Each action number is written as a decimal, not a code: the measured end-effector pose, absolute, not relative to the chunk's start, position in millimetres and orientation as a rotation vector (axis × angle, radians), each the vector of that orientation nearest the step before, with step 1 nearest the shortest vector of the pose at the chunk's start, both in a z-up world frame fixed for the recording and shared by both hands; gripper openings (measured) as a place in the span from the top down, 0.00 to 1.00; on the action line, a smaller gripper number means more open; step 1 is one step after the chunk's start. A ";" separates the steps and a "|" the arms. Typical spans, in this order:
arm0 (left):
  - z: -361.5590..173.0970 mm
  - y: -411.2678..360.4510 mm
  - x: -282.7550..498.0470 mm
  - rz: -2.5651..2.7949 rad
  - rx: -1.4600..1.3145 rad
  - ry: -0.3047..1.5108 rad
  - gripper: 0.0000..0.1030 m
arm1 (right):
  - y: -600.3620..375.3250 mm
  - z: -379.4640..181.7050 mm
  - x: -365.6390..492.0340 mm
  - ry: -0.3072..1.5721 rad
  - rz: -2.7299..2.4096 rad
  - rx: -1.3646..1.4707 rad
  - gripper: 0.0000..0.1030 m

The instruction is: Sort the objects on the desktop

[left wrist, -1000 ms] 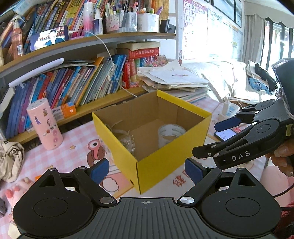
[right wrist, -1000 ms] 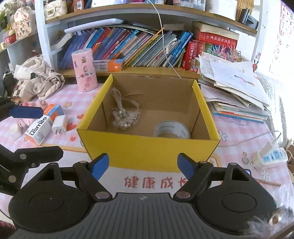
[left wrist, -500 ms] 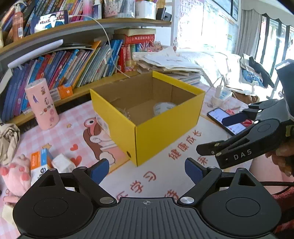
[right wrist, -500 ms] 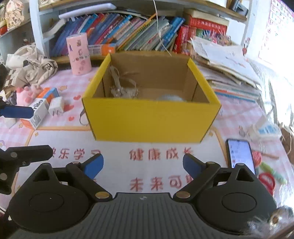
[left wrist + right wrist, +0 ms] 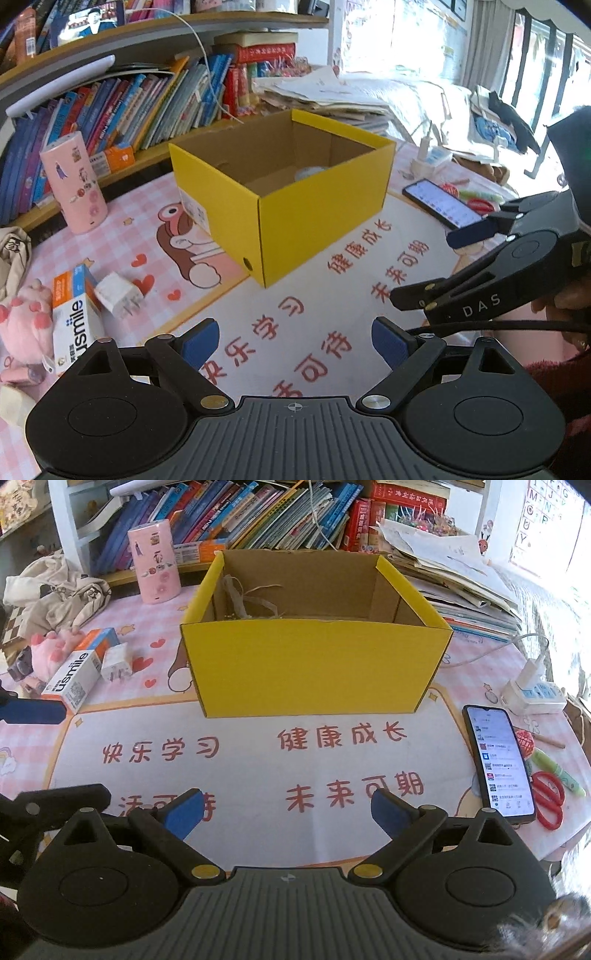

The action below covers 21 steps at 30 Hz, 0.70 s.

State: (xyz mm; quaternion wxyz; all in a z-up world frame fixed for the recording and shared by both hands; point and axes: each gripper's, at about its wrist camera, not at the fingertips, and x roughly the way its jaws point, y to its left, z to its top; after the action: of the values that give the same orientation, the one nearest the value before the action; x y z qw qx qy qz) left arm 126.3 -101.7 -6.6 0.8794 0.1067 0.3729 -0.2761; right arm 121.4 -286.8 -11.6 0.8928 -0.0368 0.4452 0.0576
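So the yellow box [image 5: 314, 664] is partly loaded already: there's a tape roll [image 5: 309, 172] on its floor and a tangle of ribbon-ish stuff [image 5: 245, 600] against its left inside wall. Plenty is still out on the surface, I'd say: the usmile carton [image 5: 72, 681], a white charger plug [image 5: 116, 663] and a pink plush [image 5: 50, 653] left of the box, and scissors [image 5: 549, 799] and a phone [image 5: 498, 764] to its right. The left gripper [image 5: 295, 338] and right gripper [image 5: 288, 808] both hang in front of the box with fingers spread and empty, the right's having just been opening, so looks like they're between pickups.
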 end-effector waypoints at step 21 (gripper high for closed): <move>-14.8 -60.2 108.7 -0.514 0.187 0.809 0.10 | -224.4 -24.6 109.7 0.987 0.253 -0.186 0.04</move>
State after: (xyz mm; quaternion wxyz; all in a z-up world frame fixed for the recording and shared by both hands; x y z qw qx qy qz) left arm 108.7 -60.2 -14.8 0.8831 0.0897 0.3887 -0.2470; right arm 109.7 -224.4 -24.6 0.8687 -0.0889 0.4719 0.1211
